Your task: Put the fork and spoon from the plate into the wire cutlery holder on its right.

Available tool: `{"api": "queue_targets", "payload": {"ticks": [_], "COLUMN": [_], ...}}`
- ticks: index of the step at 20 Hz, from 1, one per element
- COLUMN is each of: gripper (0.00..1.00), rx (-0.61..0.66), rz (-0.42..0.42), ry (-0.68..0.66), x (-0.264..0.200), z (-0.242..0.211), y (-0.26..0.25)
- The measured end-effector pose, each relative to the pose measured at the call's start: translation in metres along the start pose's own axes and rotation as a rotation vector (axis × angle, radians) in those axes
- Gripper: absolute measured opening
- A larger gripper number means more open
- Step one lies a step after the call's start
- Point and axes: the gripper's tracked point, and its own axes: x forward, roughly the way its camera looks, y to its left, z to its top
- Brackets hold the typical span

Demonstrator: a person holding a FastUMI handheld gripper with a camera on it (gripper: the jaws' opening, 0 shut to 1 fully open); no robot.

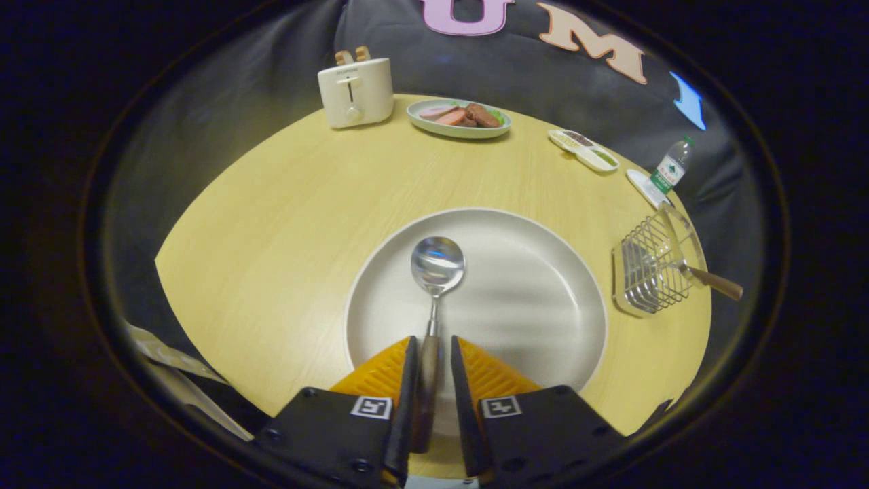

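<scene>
Already the tool (pixel 432 353) has its two fingers nearly closed around the spoon's (pixel 435 285) wooden handle, though whether both pads press on it I cannot tell. Its bowl lies ahead on the plate (pixel 543 272). Right of the plate, the wire cutlery holder (pixel 648 272) has one wooden handle, probably the fork (pixel 713 282), sticking out, so the spoon remains.

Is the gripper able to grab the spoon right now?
Probably yes. The spoon lies on the plate, its wooden handle running between the gripper's open fingers, with nothing in the way.
</scene>
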Motion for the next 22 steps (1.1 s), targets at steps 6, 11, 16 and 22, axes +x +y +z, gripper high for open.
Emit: {"api": "queue_targets", "payload": {"ticks": [6,11,16,22], "gripper": [0.06,0.06,0.06,0.06], "rx": [-0.015,-0.013,0.001,-0.018], "rz": [-0.009,0.020,0.031,-0.002], "ry": [0.064,0.046,0.030,0.018], "x": [-0.005,-0.020,-0.040,-0.059], "z": [-0.002,0.016,0.039,0.056], "y": [-0.016,-0.036,-0.067,-0.114]}}
